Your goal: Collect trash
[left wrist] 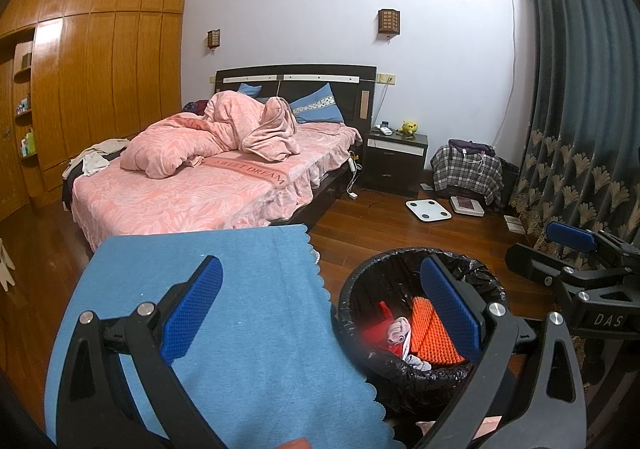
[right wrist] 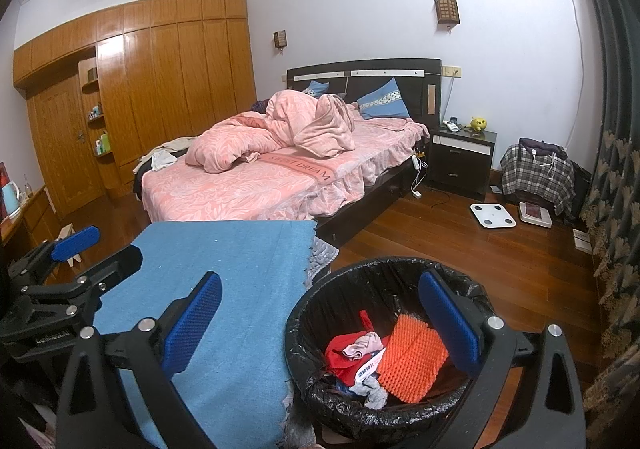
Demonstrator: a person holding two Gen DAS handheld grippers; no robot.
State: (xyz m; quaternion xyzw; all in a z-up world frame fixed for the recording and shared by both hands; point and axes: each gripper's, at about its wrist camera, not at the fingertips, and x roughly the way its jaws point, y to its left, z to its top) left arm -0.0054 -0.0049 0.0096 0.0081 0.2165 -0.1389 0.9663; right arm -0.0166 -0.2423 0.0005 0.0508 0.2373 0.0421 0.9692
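A black-lined trash bin stands on the wood floor beside a blue cloth-covered surface. Inside the bin lie an orange spiky mat, a red item, a pale crumpled cloth and a white packet. My left gripper is open and empty, straddling the cloth's edge and the bin's left rim. The right gripper is also open and empty, with its right finger over the bin.
A bed with pink bedding stands behind the blue cloth. Beyond lie a dark nightstand, a white scale on the floor and a plaid-covered pile. A dark curtain hangs at right; wooden wardrobes line the left.
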